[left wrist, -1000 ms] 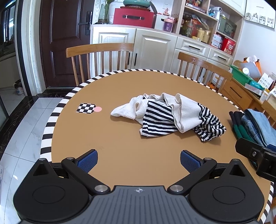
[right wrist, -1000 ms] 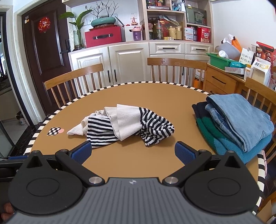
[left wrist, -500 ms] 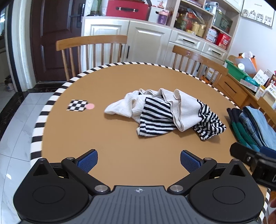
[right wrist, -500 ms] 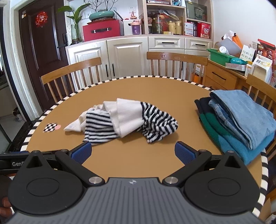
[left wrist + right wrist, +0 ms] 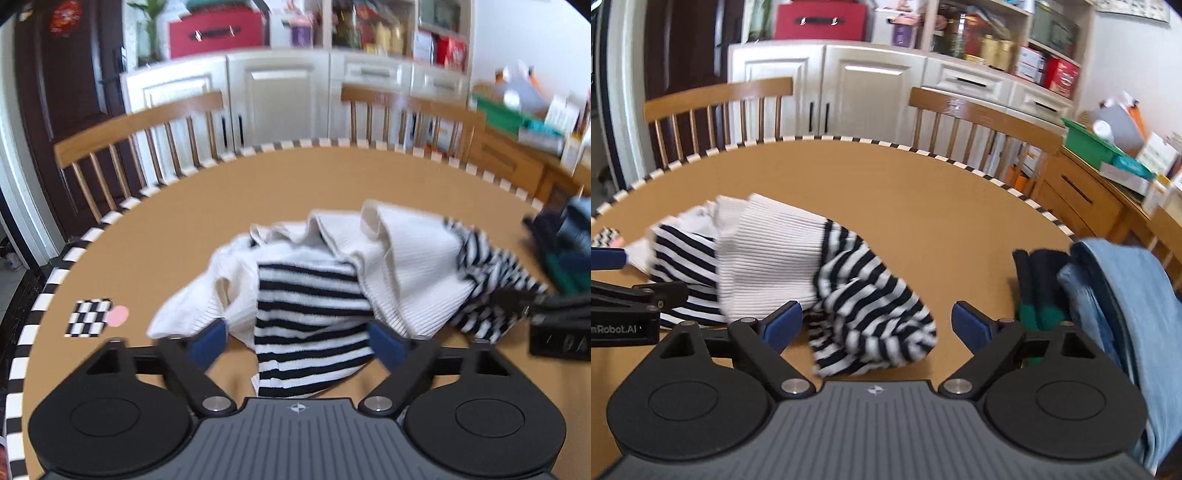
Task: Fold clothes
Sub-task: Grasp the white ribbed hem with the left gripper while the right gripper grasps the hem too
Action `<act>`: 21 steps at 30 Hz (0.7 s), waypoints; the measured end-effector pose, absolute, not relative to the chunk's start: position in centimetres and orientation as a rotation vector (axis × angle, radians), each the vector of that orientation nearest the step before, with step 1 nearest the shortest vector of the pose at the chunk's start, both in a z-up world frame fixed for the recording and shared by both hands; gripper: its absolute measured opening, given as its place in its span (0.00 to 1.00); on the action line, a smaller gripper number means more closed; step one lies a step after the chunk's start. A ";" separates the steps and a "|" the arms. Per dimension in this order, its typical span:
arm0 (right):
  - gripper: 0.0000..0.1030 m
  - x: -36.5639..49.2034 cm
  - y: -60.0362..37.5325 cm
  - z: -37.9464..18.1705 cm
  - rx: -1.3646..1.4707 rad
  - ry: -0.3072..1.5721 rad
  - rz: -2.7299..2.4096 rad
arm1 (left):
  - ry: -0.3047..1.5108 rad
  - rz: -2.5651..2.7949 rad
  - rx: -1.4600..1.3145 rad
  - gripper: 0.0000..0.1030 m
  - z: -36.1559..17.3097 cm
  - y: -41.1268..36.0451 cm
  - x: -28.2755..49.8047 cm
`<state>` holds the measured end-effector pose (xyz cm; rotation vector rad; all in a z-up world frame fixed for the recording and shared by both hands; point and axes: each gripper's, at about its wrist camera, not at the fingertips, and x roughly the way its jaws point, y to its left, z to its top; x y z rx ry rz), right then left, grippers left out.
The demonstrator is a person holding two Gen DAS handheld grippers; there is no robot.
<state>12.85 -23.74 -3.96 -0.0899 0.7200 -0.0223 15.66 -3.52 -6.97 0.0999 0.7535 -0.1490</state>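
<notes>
A crumpled garment (image 5: 399, 258), white ribbed with black-and-white striped parts, lies on the round brown table (image 5: 295, 177). My left gripper (image 5: 295, 341) hangs low over its near left side. Its jaws are closing, with a striped panel (image 5: 306, 325) between the blue pads (image 5: 207, 341), which do not press on it. My right gripper (image 5: 877, 323) is over the garment's (image 5: 768, 258) right end. Its jaws are closing around a striped sleeve (image 5: 871, 317), and the pads (image 5: 971, 325) stand clear of it. Each gripper shows at the edge of the other's view.
A folded pile of jeans and dark green-and-navy clothes (image 5: 1126, 295) sits at the table's right edge. A checkered marker with a pink dot (image 5: 90, 316) lies at the left. Two wooden chairs (image 5: 716, 96) (image 5: 982, 110) stand behind the table, with white cabinets beyond.
Both grippers have moved forward and down onto the garment. Their jaws have narrowed, and cloth now lies between each pair of pads.
</notes>
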 end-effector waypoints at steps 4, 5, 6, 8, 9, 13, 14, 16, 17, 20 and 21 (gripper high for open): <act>0.58 15.2 -25.1 -5.4 -0.037 0.776 0.038 | 0.800 -0.151 0.065 0.27 -8.3 -3.7 17.2; 0.45 15.6 -25.1 -5.7 -0.023 0.795 0.057 | 0.802 -0.150 0.065 0.20 -8.5 -3.7 17.3; 0.40 16.0 -25.2 -6.0 -0.010 0.813 0.076 | 0.804 -0.150 0.065 0.12 -8.6 -3.8 17.5; 0.19 15.9 -25.1 -5.5 0.007 0.813 0.095 | 0.790 -0.157 0.068 0.08 -8.5 -3.7 17.5; 0.18 15.7 -25.1 -5.1 0.024 0.806 0.106 | 0.774 -0.164 0.071 0.08 -8.3 -3.6 17.3; 0.15 13.1 -25.8 -2.3 0.097 0.775 0.213 | 0.680 -0.209 0.092 0.07 -5.9 -2.3 14.9; 0.15 12.3 -26.1 -1.6 0.115 0.768 0.244 | 0.685 -0.231 0.103 0.07 -5.6 -2.0 13.9; 0.15 10.7 -26.6 -1.1 0.105 0.804 0.278 | 0.713 -0.277 0.119 0.07 -5.2 -1.3 12.0; 0.14 9.8 -26.9 -1.2 0.113 0.827 0.289 | 0.731 -0.301 0.120 0.07 -5.2 -0.9 11.1; 0.14 6.9 -27.3 -1.9 0.118 0.917 0.309 | 0.814 -0.334 0.108 0.07 -5.5 0.1 8.2; 0.14 6.0 -27.1 -2.2 0.100 0.944 0.314 | 0.847 -0.339 0.091 0.07 -5.7 0.6 7.3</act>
